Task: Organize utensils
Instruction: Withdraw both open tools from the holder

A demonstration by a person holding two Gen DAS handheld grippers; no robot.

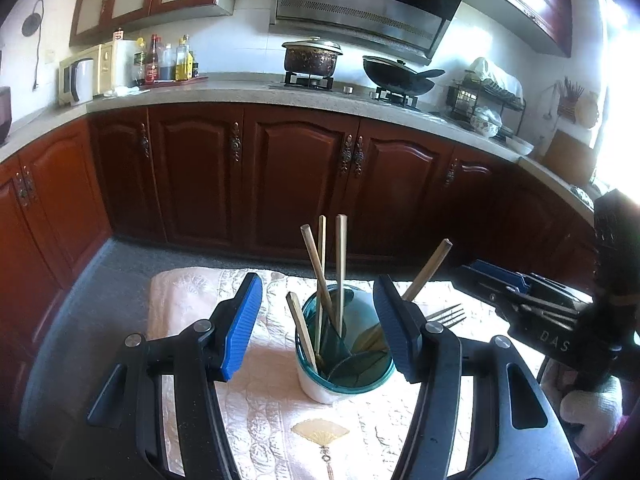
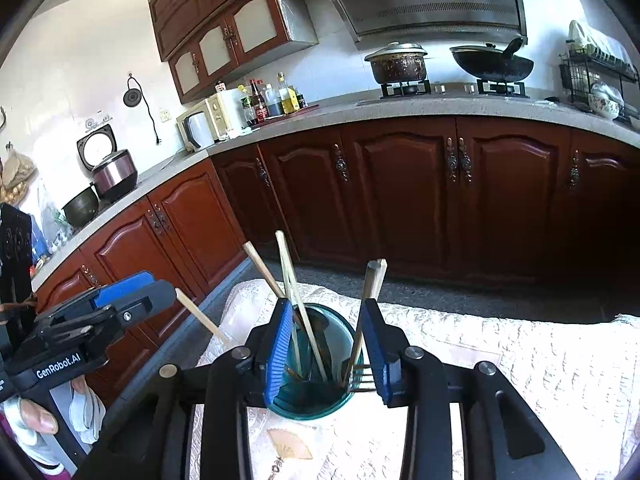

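A teal and white utensil cup (image 1: 340, 376) stands on a pale embroidered cloth (image 1: 276, 412). Several wooden chopsticks (image 1: 340, 264) stand in it. A metal fork (image 1: 444, 316) lies on the cloth just right of the cup. My left gripper (image 1: 320, 328) is open, its blue pads either side of the cup and apart from it. In the right wrist view the cup (image 2: 316, 392) sits between the pads of my right gripper (image 2: 328, 348), which is open. The fork (image 2: 360, 376) shows by the right pad. The left gripper (image 2: 120, 300) shows at the left.
Dark wooden cabinets (image 1: 304, 176) run under a stone counter (image 1: 240, 92) with a pot (image 1: 312, 58), a wok (image 1: 400, 74), bottles and a microwave. A dish rack (image 1: 484, 100) stands at the right. The grey floor (image 1: 88, 320) lies between table and cabinets.
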